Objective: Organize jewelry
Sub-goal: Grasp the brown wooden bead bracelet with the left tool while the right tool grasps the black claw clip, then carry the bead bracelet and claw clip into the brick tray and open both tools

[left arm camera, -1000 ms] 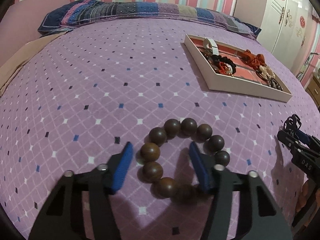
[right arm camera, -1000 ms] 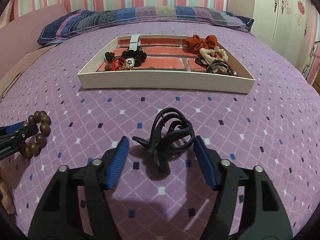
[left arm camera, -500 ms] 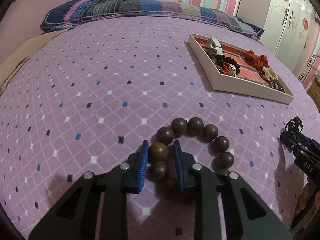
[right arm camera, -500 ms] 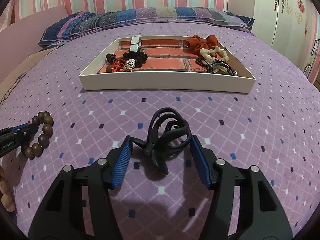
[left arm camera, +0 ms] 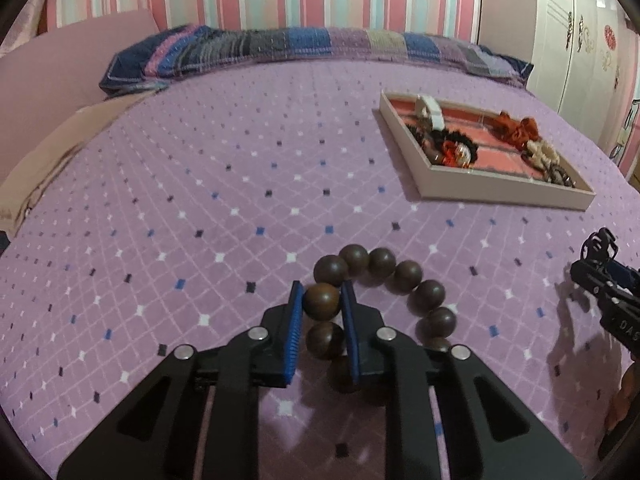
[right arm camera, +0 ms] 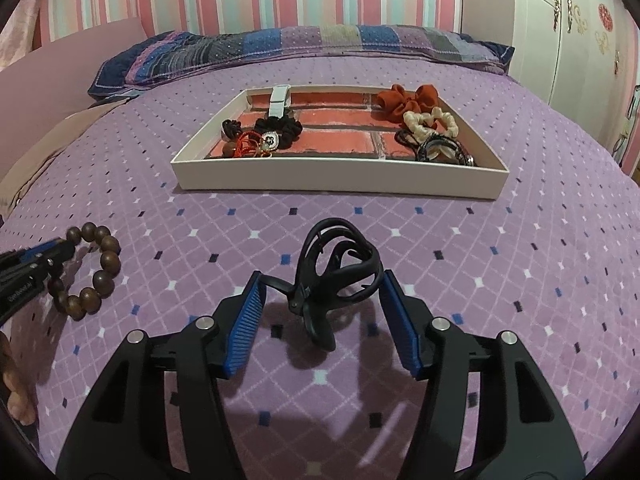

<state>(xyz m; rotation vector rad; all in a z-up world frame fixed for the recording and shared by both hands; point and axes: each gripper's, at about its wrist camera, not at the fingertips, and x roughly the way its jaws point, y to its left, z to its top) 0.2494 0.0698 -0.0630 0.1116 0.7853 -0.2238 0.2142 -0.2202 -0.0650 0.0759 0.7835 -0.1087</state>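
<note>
**Ana:** Left wrist view has the left gripper (left arm camera: 321,307) clamped on one bead of the dark brown wooden bead bracelet (left arm camera: 382,292), which lies on the purple diamond-patterned bed (left arm camera: 200,184), near its front edge.

**Ben:** And the right gripper (right arm camera: 322,312)?

**Ana:** Its blue pads stand apart, straddling the black plastic claw hair clip (right arm camera: 334,276); neither pad seems to touch it.

**Ben:** So how to finish well?

**Ana:** I'd close squarely on the clip's body, not its thin lever, which could make it twist. Lift the bracelet straight up so the loose beads hang free, then carry both over the near wall of the shallow white tray (right arm camera: 340,178) further up the bed.
</note>
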